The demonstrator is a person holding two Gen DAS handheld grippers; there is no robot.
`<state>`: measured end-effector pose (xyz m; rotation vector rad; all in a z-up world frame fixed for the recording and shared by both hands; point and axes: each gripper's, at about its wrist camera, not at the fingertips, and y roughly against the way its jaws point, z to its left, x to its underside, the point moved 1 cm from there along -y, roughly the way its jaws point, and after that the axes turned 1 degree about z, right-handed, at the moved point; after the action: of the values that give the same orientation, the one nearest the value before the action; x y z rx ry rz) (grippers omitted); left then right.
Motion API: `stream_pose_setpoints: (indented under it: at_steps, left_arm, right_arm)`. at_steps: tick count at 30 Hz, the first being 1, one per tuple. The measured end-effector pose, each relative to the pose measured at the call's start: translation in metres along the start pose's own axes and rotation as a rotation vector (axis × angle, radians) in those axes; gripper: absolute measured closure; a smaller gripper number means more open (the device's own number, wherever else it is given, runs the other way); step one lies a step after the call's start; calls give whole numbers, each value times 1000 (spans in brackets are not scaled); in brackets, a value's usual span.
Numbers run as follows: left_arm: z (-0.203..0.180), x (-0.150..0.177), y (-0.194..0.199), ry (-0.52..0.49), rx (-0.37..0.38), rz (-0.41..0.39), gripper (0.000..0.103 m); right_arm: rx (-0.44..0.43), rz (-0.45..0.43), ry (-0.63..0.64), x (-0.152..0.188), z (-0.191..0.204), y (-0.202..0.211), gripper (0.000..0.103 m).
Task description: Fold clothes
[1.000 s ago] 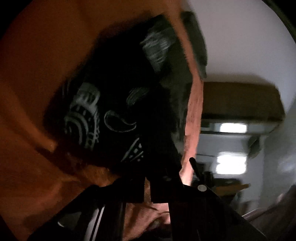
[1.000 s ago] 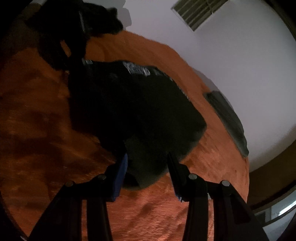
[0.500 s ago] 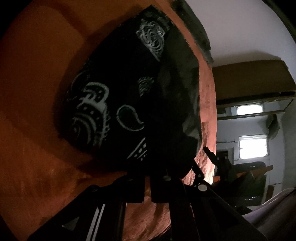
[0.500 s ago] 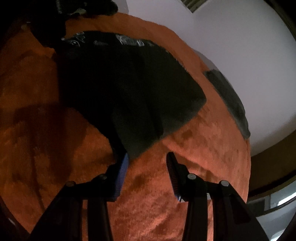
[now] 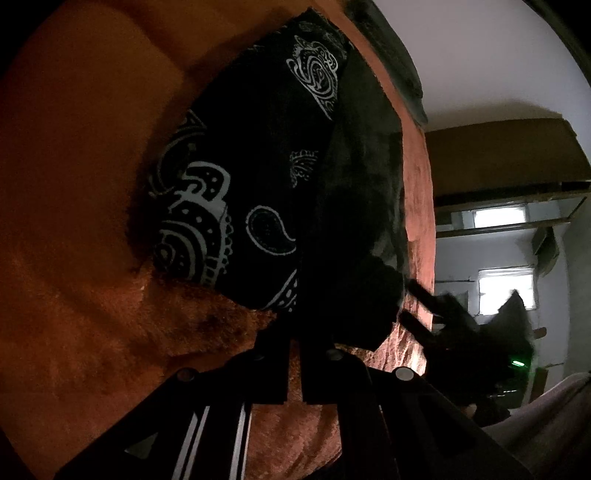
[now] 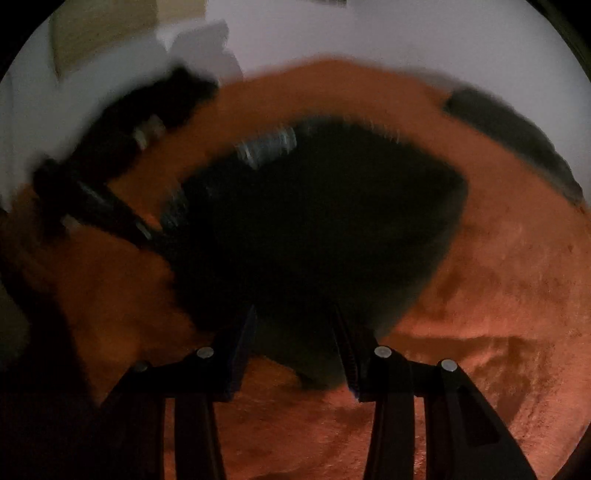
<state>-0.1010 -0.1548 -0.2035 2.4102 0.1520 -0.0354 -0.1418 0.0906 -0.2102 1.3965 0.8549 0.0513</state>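
A black garment (image 5: pixel 266 177) with a white paisley print lies on the orange fuzzy blanket (image 5: pixel 85 184), a plain black flap folded over its right side. My left gripper (image 5: pixel 294 332) is shut, and its tips pinch the garment's near edge. In the right wrist view the same garment (image 6: pixel 332 221) is a blurred dark shape. My right gripper (image 6: pixel 293 317) stands open with the garment's near corner lying between its fingers, pads apart from it. The left gripper (image 6: pixel 96 206) shows at the garment's left corner. The right gripper (image 5: pixel 443 317) shows blurred at the garment's right edge.
A dark grey folded cloth (image 6: pixel 517 136) lies at the blanket's far edge by the white wall (image 6: pixel 369 33). Beyond the bed's edge are a window (image 5: pixel 506 288) and a brown shelf (image 5: pixel 498 155). A pale grey cloth-covered shape (image 5: pixel 546 424) fills the lower right corner.
The garment, hanging lifted a second ago, now lies flat on the blanket. My right gripper has swung and rolled, so the garment's corner now sits between its fingers. The left gripper stays shut.
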Motion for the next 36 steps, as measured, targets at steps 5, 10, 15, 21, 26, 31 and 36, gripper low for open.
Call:
stream_pose_setpoints:
  at_steps: [5, 10, 15, 21, 26, 31, 36]
  left_arm:
    - [1, 1, 2, -27, -45, -8, 99]
    - [7, -2, 4, -14, -46, -9, 99]
    - [2, -5, 2, -39, -58, -7, 99]
    - [5, -6, -4, -19, -51, 2, 99]
    - [3, -3, -4, -28, -66, 11, 99]
    - [-17, 13, 18, -115, -115, 50, 99]
    - [-87, 13, 17, -372, -85, 31, 99]
  right_arm:
    - [-3, 32, -128, 21, -31, 2, 56]
    - [22, 82, -189, 32, -46, 10, 59]
    - [-189, -41, -339, 14, -62, 31, 59]
    - [-262, 60, -371, 18, -48, 2, 94]
    - [-203, 145, -451, 43, -73, -8, 103]
    - [-224, 85, -487, 41, -82, 14, 102]
    - [-407, -34, -469, 9, -64, 27, 101]
